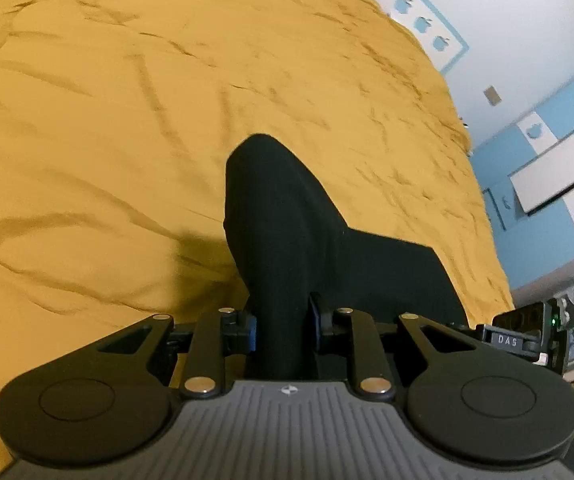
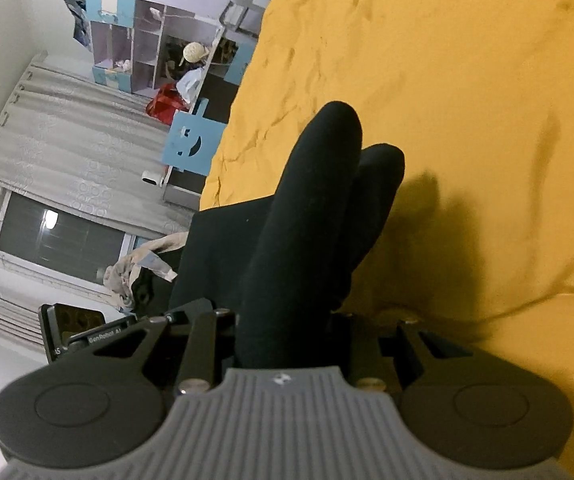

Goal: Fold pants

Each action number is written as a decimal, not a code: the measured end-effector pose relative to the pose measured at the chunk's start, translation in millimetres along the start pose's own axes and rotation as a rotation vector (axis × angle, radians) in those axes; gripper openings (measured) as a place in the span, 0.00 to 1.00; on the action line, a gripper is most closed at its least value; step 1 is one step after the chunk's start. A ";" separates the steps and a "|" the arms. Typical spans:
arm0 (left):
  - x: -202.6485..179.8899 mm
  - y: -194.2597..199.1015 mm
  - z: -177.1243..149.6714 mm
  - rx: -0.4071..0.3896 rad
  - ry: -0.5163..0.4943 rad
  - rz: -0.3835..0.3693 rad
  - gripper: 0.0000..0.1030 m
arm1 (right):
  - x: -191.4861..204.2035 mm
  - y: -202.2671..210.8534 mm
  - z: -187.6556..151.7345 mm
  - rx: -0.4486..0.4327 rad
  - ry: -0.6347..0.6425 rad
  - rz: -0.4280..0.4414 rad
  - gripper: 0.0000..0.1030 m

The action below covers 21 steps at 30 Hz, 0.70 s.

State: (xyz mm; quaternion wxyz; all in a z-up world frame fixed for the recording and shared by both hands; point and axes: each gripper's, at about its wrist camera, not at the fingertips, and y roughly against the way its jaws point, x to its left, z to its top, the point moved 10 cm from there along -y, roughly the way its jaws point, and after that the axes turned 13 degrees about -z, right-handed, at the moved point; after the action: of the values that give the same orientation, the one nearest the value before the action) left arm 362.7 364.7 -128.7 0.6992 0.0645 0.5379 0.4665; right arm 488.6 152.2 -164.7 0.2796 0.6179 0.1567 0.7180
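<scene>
The black pants (image 1: 287, 216) are held up above a mustard-yellow bedspread (image 1: 127, 120). In the left wrist view my left gripper (image 1: 285, 328) is shut on a thick bunch of the black fabric, which rises ahead of the fingers and spreads to the right. In the right wrist view my right gripper (image 2: 287, 332) is shut on the pants (image 2: 307, 208) too; two rounded folds of cloth stick up past it, and its fingertips are hidden by the cloth. The other gripper shows at each view's edge (image 1: 527, 332) (image 2: 79, 328).
The yellow bedspread (image 2: 467, 100) fills most of both views, wrinkled. Blue-and-white cabinets (image 1: 547, 140) stand beyond the bed edge. In the right wrist view, shelves (image 2: 147, 44), grey curtains (image 2: 59, 140), a window and a heap of clothes (image 2: 135, 268) lie to the left.
</scene>
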 end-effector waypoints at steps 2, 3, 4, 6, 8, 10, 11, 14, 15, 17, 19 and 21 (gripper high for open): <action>12.7 3.8 5.4 -0.005 0.015 0.006 0.24 | 2.1 -18.6 -0.3 0.010 -0.009 -0.004 0.20; 19.5 5.7 6.5 -0.007 0.025 0.005 0.24 | 2.6 -26.7 -1.0 0.014 -0.011 -0.008 0.20; 27.2 8.5 7.8 -0.008 0.031 0.004 0.22 | 1.8 -33.0 -0.7 0.016 -0.012 -0.011 0.20; 44.2 13.3 10.1 -0.012 0.047 0.010 0.19 | -2.0 -42.3 -1.4 0.021 -0.017 -0.020 0.20; 60.6 14.8 11.6 -0.020 0.070 0.018 0.18 | -8.5 -47.7 -2.8 0.030 -0.003 -0.023 0.21; 71.8 14.9 5.1 -0.023 0.095 0.011 0.17 | -20.8 -45.8 -6.1 0.037 -0.009 -0.020 0.24; 74.3 13.4 0.7 -0.018 0.100 0.006 0.17 | -24.0 -46.6 -8.0 0.039 -0.017 -0.017 0.26; 72.3 10.9 -10.9 -0.018 0.083 0.020 0.17 | -32.2 -46.9 -16.3 0.040 -0.002 -0.045 0.34; 70.3 11.3 -12.4 -0.024 0.073 0.027 0.18 | -33.5 -44.9 -18.7 0.036 0.015 -0.061 0.36; 67.5 13.9 -15.5 -0.028 0.058 0.048 0.18 | -34.5 -39.1 -20.5 0.016 0.045 -0.092 0.42; 65.3 17.0 -20.1 -0.023 0.051 0.072 0.18 | -40.3 -25.6 -25.9 -0.003 0.064 -0.112 0.45; 66.0 20.4 -24.9 -0.020 0.053 0.089 0.19 | -45.2 -11.3 -34.8 -0.017 0.093 -0.136 0.46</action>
State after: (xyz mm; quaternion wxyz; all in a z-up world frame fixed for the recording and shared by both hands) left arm 329.7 413.4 -172.6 0.6639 0.0692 0.5482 0.5039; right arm 460.7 138.4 -213.9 0.3254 0.5696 0.2046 0.7265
